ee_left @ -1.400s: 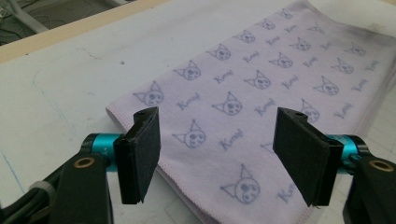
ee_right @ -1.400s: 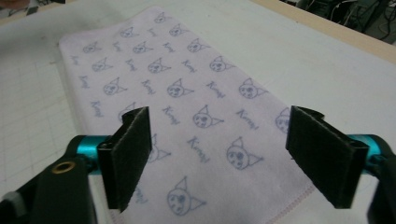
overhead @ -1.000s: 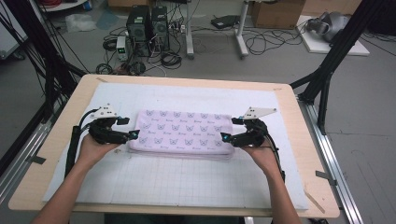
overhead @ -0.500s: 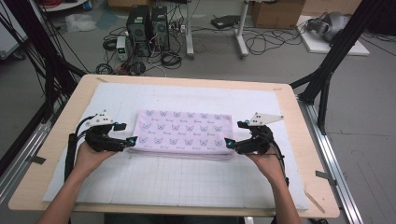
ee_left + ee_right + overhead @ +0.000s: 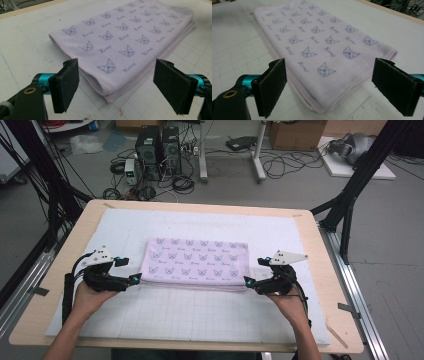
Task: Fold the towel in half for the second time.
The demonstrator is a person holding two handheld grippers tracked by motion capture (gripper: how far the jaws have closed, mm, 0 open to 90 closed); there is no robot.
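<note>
A folded lilac towel printed with small cat faces lies flat on the white grid mat. My left gripper sits just off the towel's near left corner. It is open, its jaws have just been opening, and nothing is between them. In the left gripper view the towel lies ahead of the left gripper, clear of both pads. My right gripper rests by the near right corner, open after widening, also with nothing in it. The right gripper view has the towel beyond the right gripper.
The mat covers most of a wooden table. Bare mat stretches between the towel and the near edge. Black frame legs stand beside the table at both sides. Computers and cables crowd the floor behind it.
Both grippers have drawn back from the towel's side edges toward the near side of the table and slightly outward. The towel has stayed in place, flat.
</note>
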